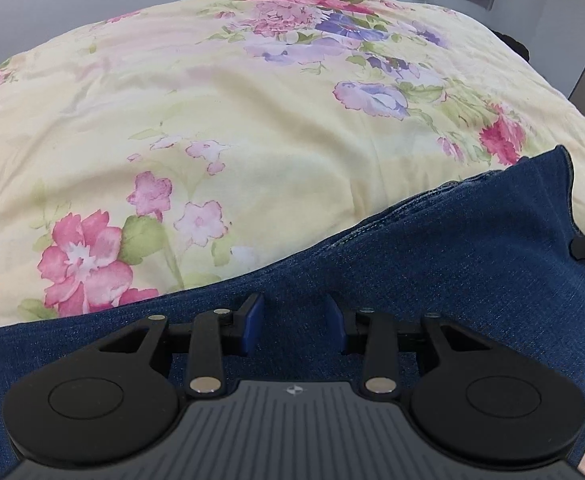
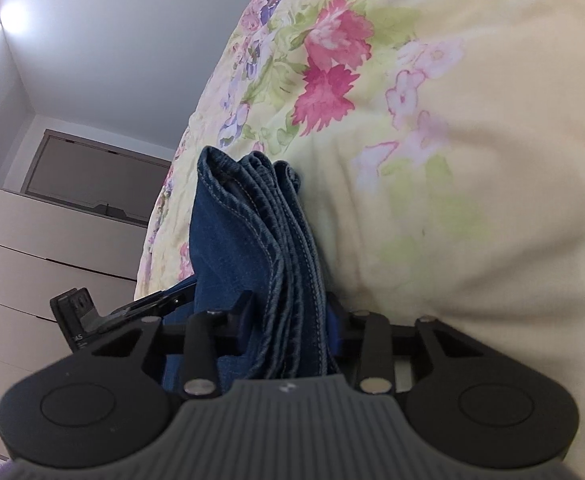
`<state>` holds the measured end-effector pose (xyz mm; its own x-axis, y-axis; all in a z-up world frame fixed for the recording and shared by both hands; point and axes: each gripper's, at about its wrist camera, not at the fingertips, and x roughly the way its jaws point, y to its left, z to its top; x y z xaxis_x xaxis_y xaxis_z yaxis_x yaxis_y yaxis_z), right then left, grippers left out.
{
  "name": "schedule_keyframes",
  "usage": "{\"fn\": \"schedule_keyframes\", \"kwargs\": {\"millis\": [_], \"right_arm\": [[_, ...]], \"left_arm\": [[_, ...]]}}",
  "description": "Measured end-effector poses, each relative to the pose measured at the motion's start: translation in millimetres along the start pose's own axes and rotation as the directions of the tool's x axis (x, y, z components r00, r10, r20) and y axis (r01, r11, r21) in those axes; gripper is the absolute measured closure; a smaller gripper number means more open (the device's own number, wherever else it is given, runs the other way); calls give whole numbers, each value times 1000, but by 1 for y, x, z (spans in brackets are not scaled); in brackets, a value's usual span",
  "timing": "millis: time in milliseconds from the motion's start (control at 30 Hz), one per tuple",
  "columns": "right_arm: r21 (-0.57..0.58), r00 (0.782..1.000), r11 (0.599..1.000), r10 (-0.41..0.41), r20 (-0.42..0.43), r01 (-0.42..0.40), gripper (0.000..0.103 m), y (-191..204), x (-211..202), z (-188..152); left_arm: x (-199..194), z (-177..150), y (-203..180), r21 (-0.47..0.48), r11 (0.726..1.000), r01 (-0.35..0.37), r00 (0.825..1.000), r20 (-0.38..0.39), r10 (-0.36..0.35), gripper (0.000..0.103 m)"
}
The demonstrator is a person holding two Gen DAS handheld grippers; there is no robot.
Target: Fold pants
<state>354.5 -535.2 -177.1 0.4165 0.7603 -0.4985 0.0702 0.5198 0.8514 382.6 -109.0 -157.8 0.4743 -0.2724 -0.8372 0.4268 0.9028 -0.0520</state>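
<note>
the pants (image 1: 412, 280), dark blue denim, lie on a bed covered by a pale yellow floral bedspread (image 1: 212, 120). in the left wrist view their long axis runs from the lower left up toward the right, where the cloth ends in a raised corner with a stitched edge. the lower part of the denim is hidden under the body of the left tool (image 1: 294, 322), and the cloth runs out of the picture at the left and bottom edges, so waist and hems cannot be told apart here.

the left tool hangs over the denim with its blue pads (image 1: 252, 322) apart and nothing between them; whether the tips touch the cloth is unclear.

in the right wrist view the right tool (image 2: 288, 320) is clamped on a bunched stack of several stitched denim edges that stands up beyond the pads toward the bedspread. its far pad is mostly covered by cloth. part of the other tool's black frame shows at the left, just beside the denim. a pale dresser (image 2: 52, 260) sits beyond the bed.
</note>
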Motion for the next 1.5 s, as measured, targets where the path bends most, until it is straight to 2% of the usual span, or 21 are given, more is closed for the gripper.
{"fn": "schedule_keyframes", "kwargs": {"millis": [133, 233, 333, 500, 567, 667, 700, 767, 867, 1033, 1233, 1333, 1500], "right_arm": [[-50, 999, 999, -19, 29, 20, 88, 17, -4, -4], [-79, 996, 994, -74, 42, 77, 90, 39, -11, -6], [-106, 990, 984, -136, 46, 140, 91, 68, -16, -6], [-183, 975, 958, -218, 44, 223, 92, 128, -22, -6], [-219, 965, 940, -258, 41, 260, 92, 155, -16, -7], [-266, 948, 911, -316, 43, 315, 92, 196, -8, -12], [-279, 944, 903, -328, 45, 327, 92, 210, -5, -14], [-308, 935, 885, -351, 53, 349, 92, 238, 1, -19], [-367, 919, 847, -389, 65, 384, 92, 282, 19, -30], [-433, 907, 807, -418, 59, 400, 93, 349, 64, -49], [-503, 896, 774, -443, 3, 384, 93, 400, 156, -78], [-542, 879, 752, -474, -47, 376, 94, 411, 214, -98], [-574, 835, 734, -529, -150, 362, 93, 402, 311, -135]], "left_arm": [[-3, -1, -6, 28, 999, -26, 1000, 2, 26, 61], [-15, -2, -10, 47, 998, -33, 999, -7, 33, 66], [-32, -16, -17, 112, 994, -12, 1000, -26, 15, 66], [-58, -62, -31, 203, 977, 69, 997, -48, -60, 67], [-66, -77, -38, 233, 968, 92, 995, -49, -83, 70], [-82, -89, -39, 235, 956, 175, 984, -76, -161, 70], [-91, -92, -38, 247, 951, 188, 982, -67, -177, 70], [-110, -92, -29, 246, 954, 169, 985, -25, -168, 70], [-139, -88, 2, 189, 972, 139, 988, 37, -148, 70], [-181, -90, 70, 60, 997, 43, 991, 124, -50, 70], [-204, -110, 140, -90, 996, -14, 988, 151, 27, 70], [-205, -119, 174, -181, 983, 12, 987, 160, 18, 70], [-206, -140, 214, -286, 956, 71, 984, 178, -20, 70]]}}
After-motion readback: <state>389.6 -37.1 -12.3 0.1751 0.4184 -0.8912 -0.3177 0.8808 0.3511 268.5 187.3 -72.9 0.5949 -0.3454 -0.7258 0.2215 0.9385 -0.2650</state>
